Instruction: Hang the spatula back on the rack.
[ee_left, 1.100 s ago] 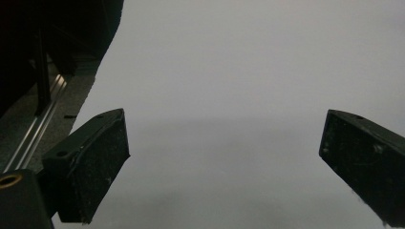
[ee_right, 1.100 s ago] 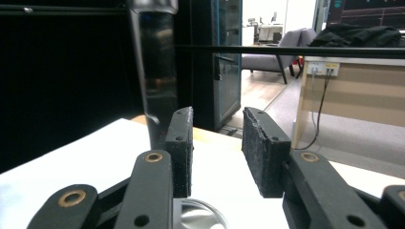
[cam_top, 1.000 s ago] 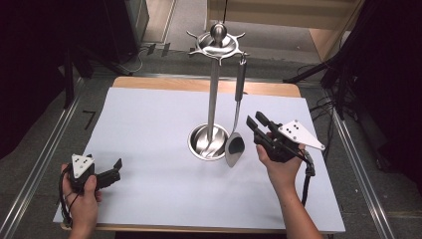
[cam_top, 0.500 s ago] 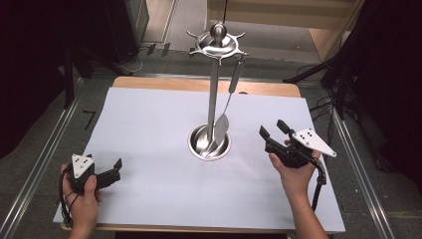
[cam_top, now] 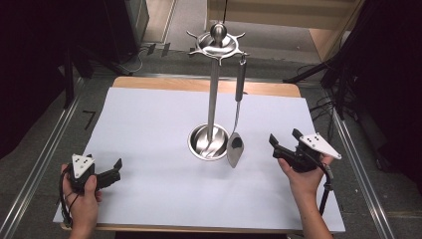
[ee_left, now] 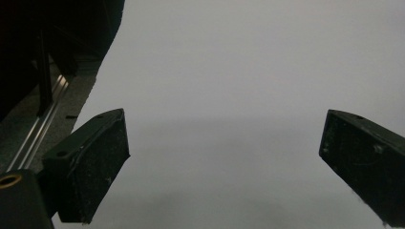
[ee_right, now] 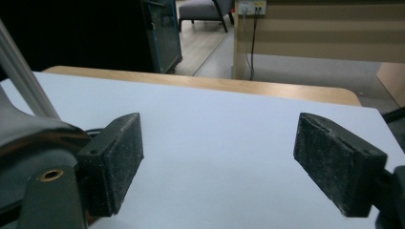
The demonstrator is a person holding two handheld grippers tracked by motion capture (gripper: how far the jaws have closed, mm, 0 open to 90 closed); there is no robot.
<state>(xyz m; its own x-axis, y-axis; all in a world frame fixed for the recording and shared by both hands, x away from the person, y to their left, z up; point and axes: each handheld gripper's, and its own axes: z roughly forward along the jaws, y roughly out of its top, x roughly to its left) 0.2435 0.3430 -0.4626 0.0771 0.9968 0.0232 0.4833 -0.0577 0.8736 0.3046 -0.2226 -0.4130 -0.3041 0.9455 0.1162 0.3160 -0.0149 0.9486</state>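
On the white sheet covering the table (cam_top: 149, 199), a tall steel rack (cam_top: 213, 89) stands on its round base; a single spatula (cam_top: 236, 134) hangs from a hook on the rack's crown, its blade down beside the base, on the side nearer your right hand; it appears to hang free of the sheet, though whether the blade touches the base you cannot tell from above. Your right tongs (cam_top: 284, 144) sit near the blade, jaws wide apart and empty; the right gripper view confirms the gap, with the rack's base and pole at its left edge. Your left tongs (cam_top: 115, 169) rest low at the near left, well apart from the rack, also spread open with nothing between them, as the left gripper view shows.

Judging from this, the spatula is the thing in hand; if you mean to take it, come in level, close on the thin neck or handle rather than the slippery blade, then lift straight up to clear the hook before drawing away; keep the left tongs ready to steady the pole, since the rack could tip.

No brand, label or legible writing appears anywhere.
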